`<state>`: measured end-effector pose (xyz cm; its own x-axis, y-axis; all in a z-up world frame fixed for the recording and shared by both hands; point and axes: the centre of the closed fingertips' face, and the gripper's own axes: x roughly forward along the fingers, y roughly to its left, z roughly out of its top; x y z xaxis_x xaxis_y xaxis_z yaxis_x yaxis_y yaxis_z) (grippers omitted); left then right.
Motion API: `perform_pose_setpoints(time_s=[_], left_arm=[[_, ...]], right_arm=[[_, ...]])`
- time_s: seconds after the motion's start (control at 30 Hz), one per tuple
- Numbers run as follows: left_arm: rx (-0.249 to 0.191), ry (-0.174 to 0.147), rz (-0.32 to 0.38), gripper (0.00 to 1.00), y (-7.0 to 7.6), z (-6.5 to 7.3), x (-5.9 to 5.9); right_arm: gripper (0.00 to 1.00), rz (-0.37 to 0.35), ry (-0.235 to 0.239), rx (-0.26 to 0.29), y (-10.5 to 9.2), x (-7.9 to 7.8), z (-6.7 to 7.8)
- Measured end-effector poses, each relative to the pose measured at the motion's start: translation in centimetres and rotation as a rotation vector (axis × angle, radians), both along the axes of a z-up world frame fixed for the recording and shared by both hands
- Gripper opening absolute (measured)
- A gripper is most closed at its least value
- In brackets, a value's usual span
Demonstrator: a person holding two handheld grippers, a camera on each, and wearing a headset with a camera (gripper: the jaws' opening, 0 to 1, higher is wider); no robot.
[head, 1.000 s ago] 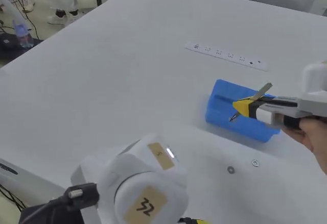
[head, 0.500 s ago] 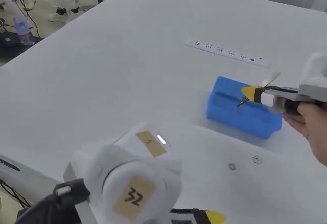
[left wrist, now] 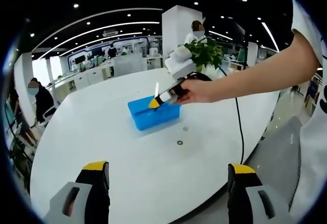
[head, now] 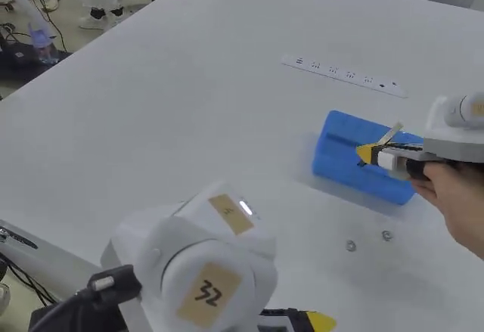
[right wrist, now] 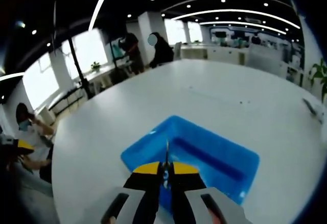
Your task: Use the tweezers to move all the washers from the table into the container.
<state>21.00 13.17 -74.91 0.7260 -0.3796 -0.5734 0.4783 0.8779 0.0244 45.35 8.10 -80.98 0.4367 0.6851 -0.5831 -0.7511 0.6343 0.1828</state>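
Bright office's white table [head: 189, 82] holds a blue container [head: 336, 169].

- Container [head: 342, 141]: bright blue.
- Table [head: 189, 105]: plain white.
- Washers [head: 350, 246]: silvery grey.
- Tweezers [head: 391, 134]: pale grey.
- Right gripper [head: 364, 155]: white body, black jaws, yellow tips.
- Left gripper [left wrist: 168, 169]: white body, tan label with black marks, black jaws, yellow tips.

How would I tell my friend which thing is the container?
Find the big white table. Between the long white power strip and two tiny washers sits the container, with the tweezers over it. It is the only bright blue thing there.
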Motion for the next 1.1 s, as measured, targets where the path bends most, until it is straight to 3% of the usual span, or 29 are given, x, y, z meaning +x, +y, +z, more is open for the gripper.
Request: perform_pose_setpoints(time_s=[0.4,0.63,0.93,1.07,1.1], left_arm=[[0.017,0.003,-0.004,0.99,0.2,-0.1,0.0],[0.026,-0.001,-0.014,0.99,0.1,0.1,0.0],[0.025,0.008,-0.021,0.99,-0.1,-0.1,-0.2],[0.027,0.008,-0.023,0.99,-0.2,-0.2,-0.2],[0.024,0.008,-0.023,0.99,-0.3,-0.2,-0.2]], right_arm=[[0.03,0.012,-0.019,-0.055,0.1,0.3,-0.9],[0.04,0.009,-0.006,-0.032,0.1,0.2,-0.5],[0.04,0.002,-0.062,0.044,-0.8,-0.3,3.2],[0.04,0.009,-0.100,0.075,-1.1,-2.3,5.6],[0.04,0.012,-0.112,0.086,-1.1,-3.4,6.5]])
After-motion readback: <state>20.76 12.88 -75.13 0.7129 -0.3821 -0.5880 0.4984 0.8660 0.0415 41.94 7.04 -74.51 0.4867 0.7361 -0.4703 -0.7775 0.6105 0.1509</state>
